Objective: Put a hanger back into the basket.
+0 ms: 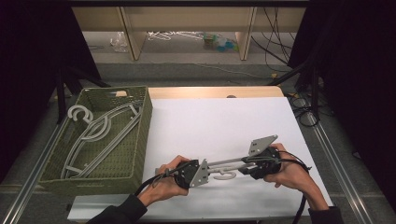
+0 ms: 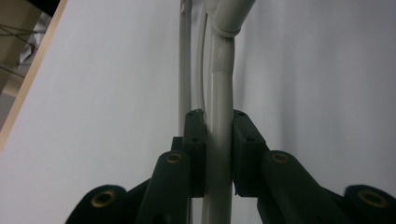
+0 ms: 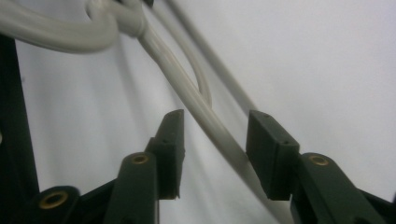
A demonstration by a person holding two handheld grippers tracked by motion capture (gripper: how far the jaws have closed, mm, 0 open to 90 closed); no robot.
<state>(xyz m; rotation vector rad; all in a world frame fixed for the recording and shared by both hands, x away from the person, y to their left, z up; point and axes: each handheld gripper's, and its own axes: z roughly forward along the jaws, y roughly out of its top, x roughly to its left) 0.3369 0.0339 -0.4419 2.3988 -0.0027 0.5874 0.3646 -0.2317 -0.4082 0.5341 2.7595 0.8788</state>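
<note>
A pale grey plastic hanger point(image 1: 227, 163) lies low over the white sheet near the table's front, between my two grippers, its hook point(image 1: 226, 176) toward me. My left gripper point(image 1: 209, 170) comes from the left. In the left gripper view its pads point(image 2: 195, 140) press on one arm of the hanger point(image 2: 219, 93), so it is shut on it. My right gripper point(image 1: 243, 167) comes from the right. In the right gripper view it point(image 3: 217, 126) stands open, with the hanger's other arm point(image 3: 187, 95) running between the jaws and touching neither pad.
A green woven basket point(image 1: 145, 133) at the left holds several more grey hangers point(image 1: 100, 130). The white sheet point(image 1: 224, 116) covers the table, with a wooden edge point(image 1: 210, 92) behind it. Black cables point(image 1: 303, 112) lie off the right side.
</note>
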